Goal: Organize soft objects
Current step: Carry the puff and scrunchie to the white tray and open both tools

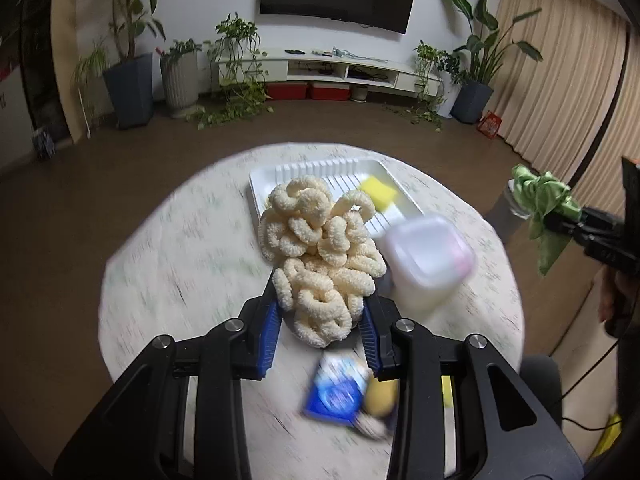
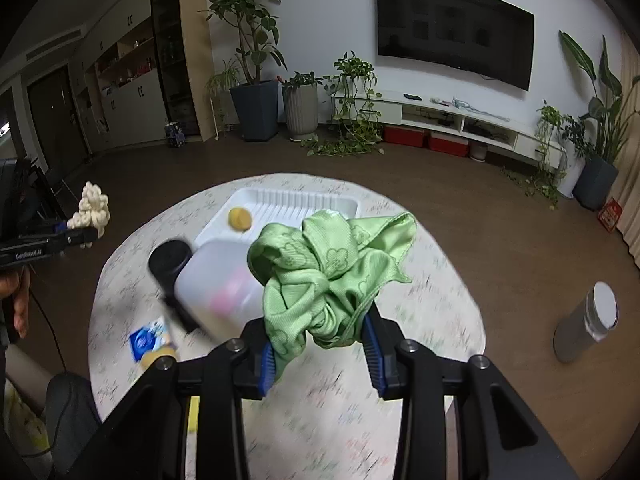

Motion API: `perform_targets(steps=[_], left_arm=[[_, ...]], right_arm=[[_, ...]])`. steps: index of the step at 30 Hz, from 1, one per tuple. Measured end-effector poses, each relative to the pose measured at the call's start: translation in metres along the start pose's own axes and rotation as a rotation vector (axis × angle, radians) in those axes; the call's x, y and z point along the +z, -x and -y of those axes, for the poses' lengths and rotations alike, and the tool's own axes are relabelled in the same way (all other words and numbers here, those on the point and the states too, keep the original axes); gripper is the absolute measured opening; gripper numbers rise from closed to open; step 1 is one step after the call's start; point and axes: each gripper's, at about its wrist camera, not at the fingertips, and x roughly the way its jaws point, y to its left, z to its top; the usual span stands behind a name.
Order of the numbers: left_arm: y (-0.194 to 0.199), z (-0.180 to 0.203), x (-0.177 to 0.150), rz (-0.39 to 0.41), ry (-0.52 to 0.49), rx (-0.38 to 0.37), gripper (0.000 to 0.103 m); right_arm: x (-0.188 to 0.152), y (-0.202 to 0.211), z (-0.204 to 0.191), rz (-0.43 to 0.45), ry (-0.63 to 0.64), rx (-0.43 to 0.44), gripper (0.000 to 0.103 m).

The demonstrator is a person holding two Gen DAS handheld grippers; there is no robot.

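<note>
My left gripper (image 1: 322, 314) is shut on a cream chenille bundle (image 1: 316, 252) and holds it above the round table (image 1: 168, 264). It also shows in the right wrist view (image 2: 90, 212). My right gripper (image 2: 320, 346) is shut on a crumpled green cloth (image 2: 332, 268), held above the table (image 2: 432, 300); the cloth also shows in the left wrist view (image 1: 540, 208). A white ribbed tray (image 1: 384, 204) lies at the table's far side with a yellow sponge (image 1: 378, 192) in it; both show in the right wrist view, tray (image 2: 296, 200), sponge (image 2: 240, 218).
A translucent lidded box (image 1: 426, 256) stands near the tray, with a black object (image 2: 170, 260) beside it. A blue packet (image 1: 340, 390) and a yellow item (image 1: 380, 398) lie near the table's front. A grey cylinder (image 2: 588, 322) stands on the floor to the right.
</note>
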Motion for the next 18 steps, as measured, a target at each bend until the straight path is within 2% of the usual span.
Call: perform_targets(steps=[5,11,18], left_arm=[[-0.032,0.000,0.049,-0.019,-0.093,0.027,0.032],[-0.086,-0.002,0.081,-0.073,-0.195,0.037,0.032],[-0.155,-0.019,0.110,-0.156,-0.236,-0.001,0.032]], right_arm=[[0.044,-0.029,0.013,-0.002,0.036,0.000,0.039],[0.091,-0.077,0.020,-0.023,0.091,0.009,0.039],[0.134,-0.142,0.032,-0.078,0.150,0.077,0.039]])
